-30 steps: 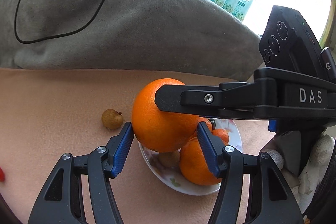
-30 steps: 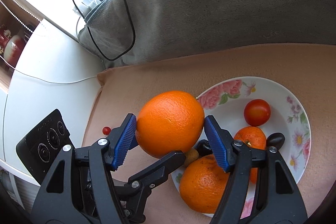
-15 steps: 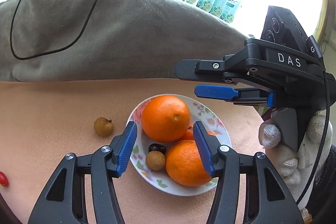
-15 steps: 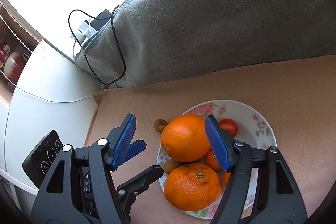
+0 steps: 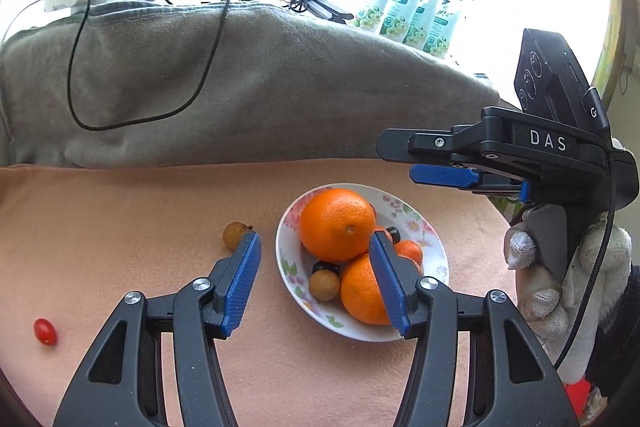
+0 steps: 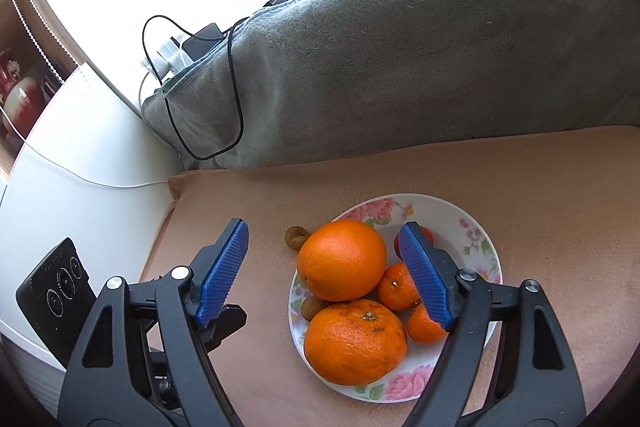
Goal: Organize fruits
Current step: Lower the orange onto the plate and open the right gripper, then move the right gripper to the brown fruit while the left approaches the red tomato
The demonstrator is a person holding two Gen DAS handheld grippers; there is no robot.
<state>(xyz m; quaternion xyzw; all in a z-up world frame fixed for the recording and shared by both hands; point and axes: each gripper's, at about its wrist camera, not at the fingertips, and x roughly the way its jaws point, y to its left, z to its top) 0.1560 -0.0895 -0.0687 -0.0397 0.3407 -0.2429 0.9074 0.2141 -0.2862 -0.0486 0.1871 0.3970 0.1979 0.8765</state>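
A floral plate [image 5: 436,255] [image 6: 480,227] on the peach cloth holds a big orange [image 5: 336,225] [image 6: 340,259], a second orange [image 5: 362,291] [image 6: 354,341], small tangerines [image 6: 396,287], a longan [image 5: 324,285] and a dark fruit [image 5: 326,267]. One longan [image 5: 234,235] [image 6: 295,237] lies on the cloth just left of the plate. A cherry tomato [image 5: 45,331] lies far left. My left gripper [image 5: 314,243] hovers open in front of the plate, holding nothing. My right gripper [image 6: 324,229] [image 5: 400,159] is above the plate, its jaws opening and empty.
A grey blanket [image 5: 240,87] with a black cable [image 5: 80,99] draped over it rises behind the cloth. Green tubes [image 5: 416,15] stand at the window. A white surface [image 6: 80,155] borders the cloth's left edge. A gloved hand [image 5: 536,291] holds the right gripper.
The big orange was between the jaws above the plate; it now rests in the plate. Both grippers have drawn back and up, and the right jaws have widened.
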